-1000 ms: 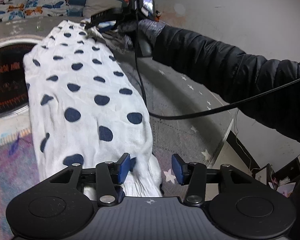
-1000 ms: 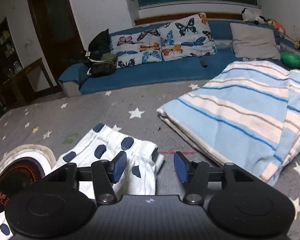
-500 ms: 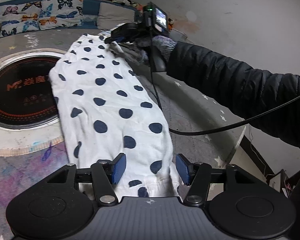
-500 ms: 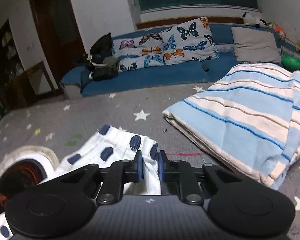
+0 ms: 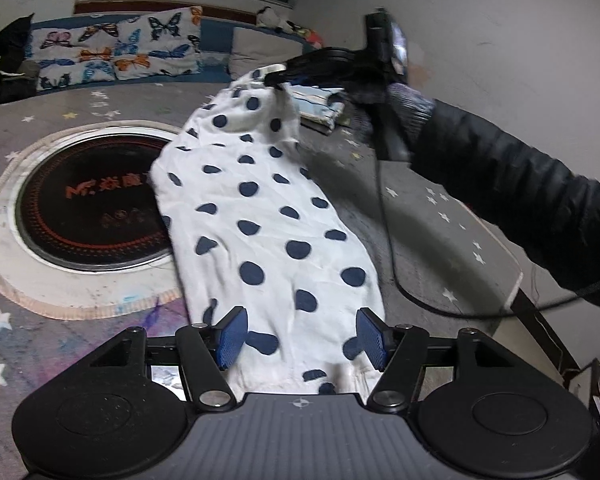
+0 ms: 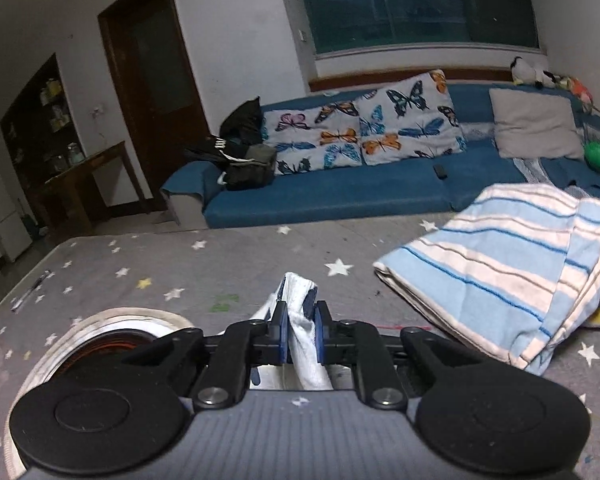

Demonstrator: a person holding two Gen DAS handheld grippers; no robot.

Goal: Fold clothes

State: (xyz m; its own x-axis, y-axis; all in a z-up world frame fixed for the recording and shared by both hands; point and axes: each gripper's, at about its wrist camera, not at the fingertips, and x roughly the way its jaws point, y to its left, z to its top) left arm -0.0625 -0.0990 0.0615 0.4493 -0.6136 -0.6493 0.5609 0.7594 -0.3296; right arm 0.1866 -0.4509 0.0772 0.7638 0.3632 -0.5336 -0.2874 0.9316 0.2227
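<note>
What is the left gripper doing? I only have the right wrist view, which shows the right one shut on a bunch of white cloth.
Observer: The left gripper is open, its fingers straddling the near end of the polka-dot garment.
Operator: Is the garment off the table?
Observer: Only the far end, pinched by the right gripper, is raised; the rest lies flat on the star-print table cover.
Operator: Anything under it?
Observer: Its left edge overlaps the round black cooktop set into the table.

Dim indoor light, fisheye-warped edges
</note>
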